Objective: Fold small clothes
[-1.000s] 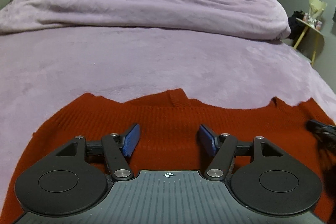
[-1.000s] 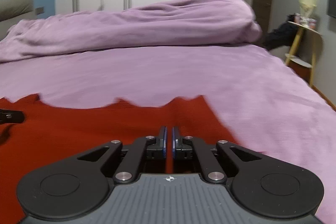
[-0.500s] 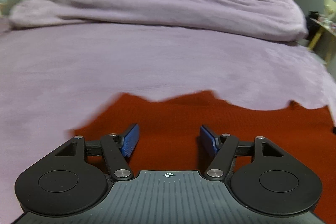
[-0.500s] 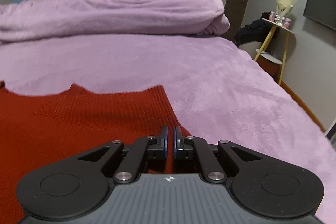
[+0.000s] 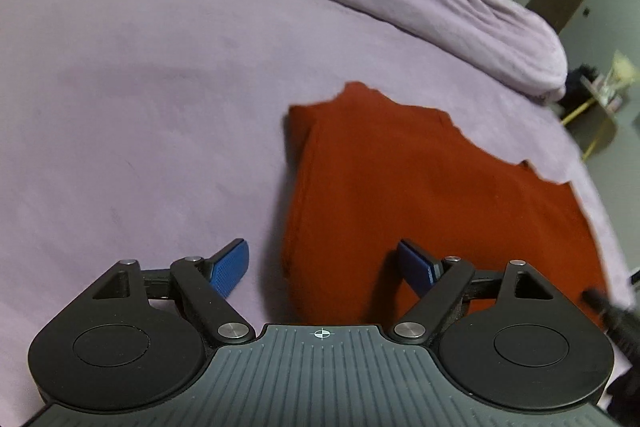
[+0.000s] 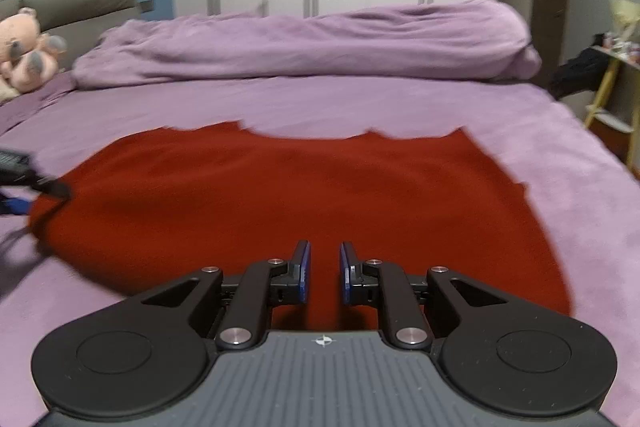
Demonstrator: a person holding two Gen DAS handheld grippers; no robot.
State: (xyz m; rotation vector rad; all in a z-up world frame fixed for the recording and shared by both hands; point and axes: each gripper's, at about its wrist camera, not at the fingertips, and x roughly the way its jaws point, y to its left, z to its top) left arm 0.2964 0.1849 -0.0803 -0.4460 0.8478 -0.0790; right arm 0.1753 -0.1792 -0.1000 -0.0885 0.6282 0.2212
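1. Your left gripper [image 5: 320, 267] is opening wide. One of its fingers [image 5: 230, 269] is over the bare bed [image 5: 140, 87] and the other is over the red sweater [image 5: 420, 195]. Nothing is pinched between them.
2. Your right gripper [image 6: 323, 273] is opening a little, above the sweater's [image 6: 300, 195] near part, and holds nothing.
3. The sweater looks soft, floppy and light. It will sag and bunch, so I would pinch it at an edge or corner, not the middle.
4. It lies flat near the bed's near edge. There is lots of bare bed beyond it. The rolled blanket [image 6: 320, 43] is far back.
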